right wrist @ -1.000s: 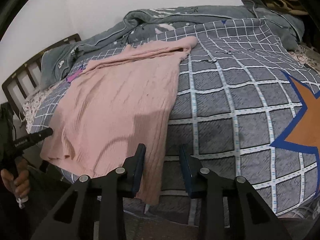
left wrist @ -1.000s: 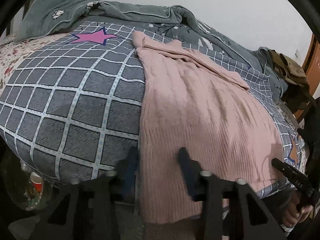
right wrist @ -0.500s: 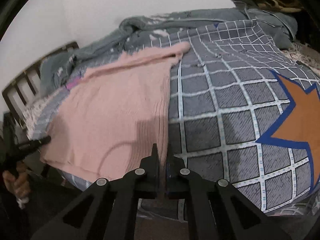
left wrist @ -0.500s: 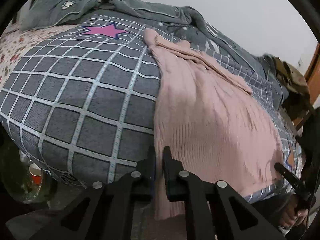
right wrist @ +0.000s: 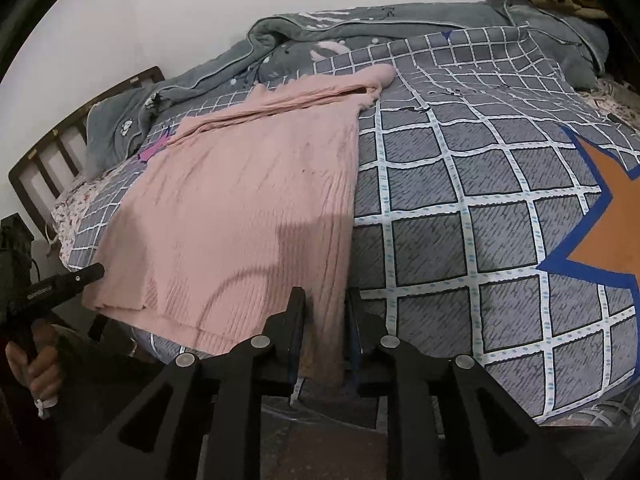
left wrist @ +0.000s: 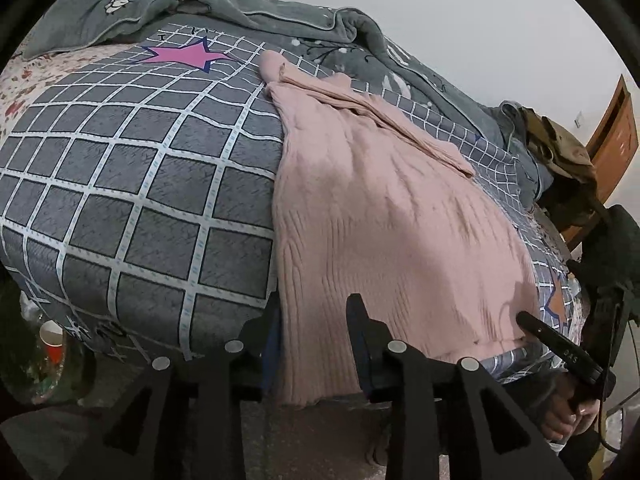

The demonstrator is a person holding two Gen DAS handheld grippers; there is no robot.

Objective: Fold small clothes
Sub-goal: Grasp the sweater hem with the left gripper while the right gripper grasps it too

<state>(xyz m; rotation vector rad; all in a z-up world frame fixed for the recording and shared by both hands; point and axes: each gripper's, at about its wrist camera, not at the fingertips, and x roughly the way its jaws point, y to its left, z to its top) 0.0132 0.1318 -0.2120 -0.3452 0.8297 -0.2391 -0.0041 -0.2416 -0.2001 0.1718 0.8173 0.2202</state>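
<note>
Two grippers are working the near hem | left gripper (left wrist: 312,340) is opening narrowly, pink sweater (left wrist: 384,216) corner hanging between its jaws | right gripper (right wrist: 324,332) is opening likewise around the opposite corner | we are seeing the sweater's long axis running away across the checked quilt (left wrist: 132,200)

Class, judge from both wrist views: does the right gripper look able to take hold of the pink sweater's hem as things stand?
Probably yes. The right gripper, its jaws opening, already straddles the hem corner of the pink sweater hanging over the bed edge, and nothing blocks it.
</note>
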